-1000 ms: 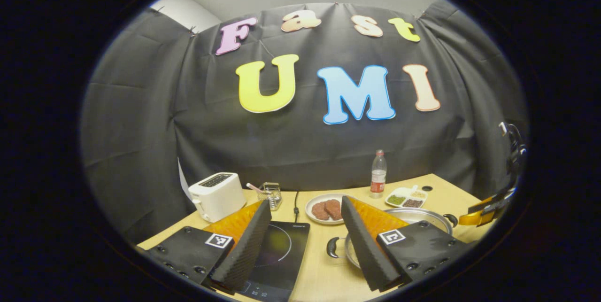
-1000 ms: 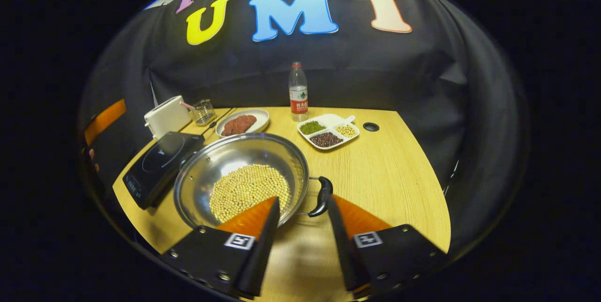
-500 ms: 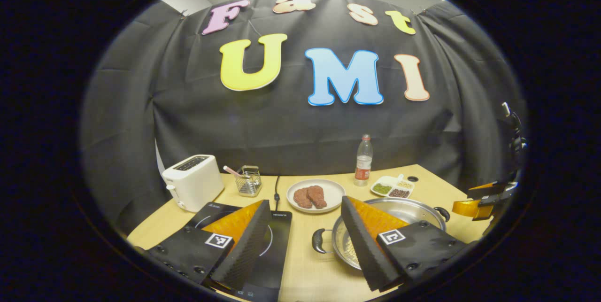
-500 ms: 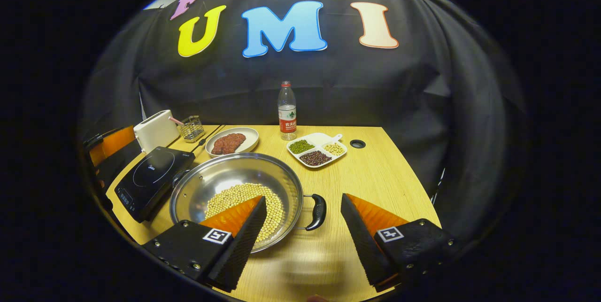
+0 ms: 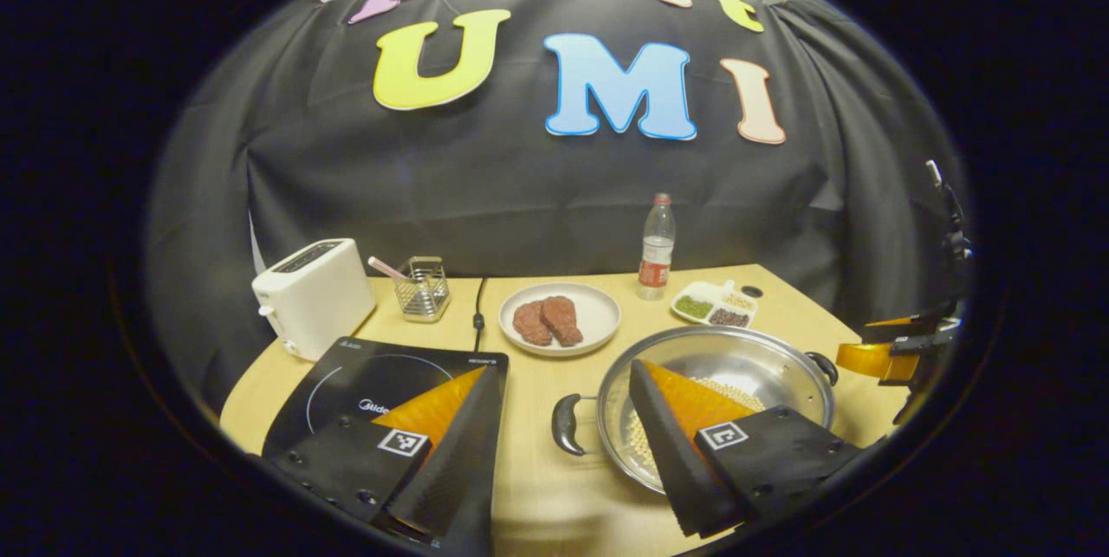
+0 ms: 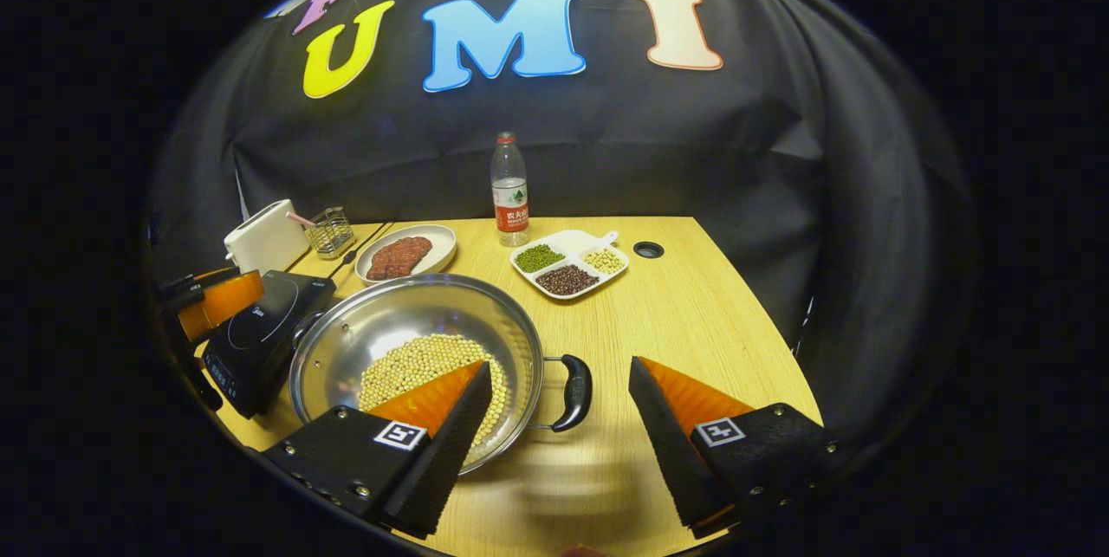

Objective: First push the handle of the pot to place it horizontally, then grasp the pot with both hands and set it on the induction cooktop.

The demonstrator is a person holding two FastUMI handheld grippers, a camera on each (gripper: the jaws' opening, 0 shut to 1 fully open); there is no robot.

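In the left gripper view, the cooktop (image 5: 390, 379) at lower left carries a white brand word near its ring that reads roughly "Midea"; smaller print on its far edge is too small to read. The bottle (image 5: 656, 247) wears a red label. The left gripper (image 5: 563, 444) stands spread wide, holding nothing. One finger hangs over the cooktop, the other over the pot (image 5: 715, 392), which sits at lower right of centre on the table (image 5: 537, 488). The pot's near handle (image 5: 565, 424) lies in the gap between the fingers.

In the right gripper view, the right gripper (image 6: 559, 436) is likewise spread and empty. The pot (image 6: 416, 349), with beans (image 6: 416, 362) inside, sits at lower left of centre under the left-hand finger. Its handle (image 6: 573, 391) lies between the fingers, touching neither.
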